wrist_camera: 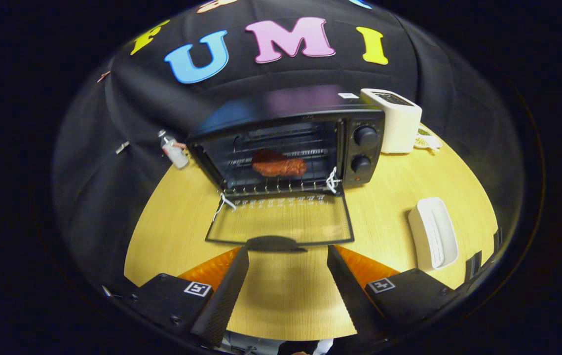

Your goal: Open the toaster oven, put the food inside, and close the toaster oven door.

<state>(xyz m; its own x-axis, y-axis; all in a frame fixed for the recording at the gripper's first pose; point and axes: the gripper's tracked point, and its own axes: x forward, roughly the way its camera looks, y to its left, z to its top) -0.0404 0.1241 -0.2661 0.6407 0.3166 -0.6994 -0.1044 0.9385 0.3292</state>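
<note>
Brown food (279, 164) beyond parted jaws.

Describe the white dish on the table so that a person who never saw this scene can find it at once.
Start at the black toaster oven, whose door lies open toward the open gripper. On the wooden table, on the side of its two knobs and nearer the fingers, lies a white oblong dish. Unlike the tall white appliance farther back, it is low, shallow and empty.
</note>
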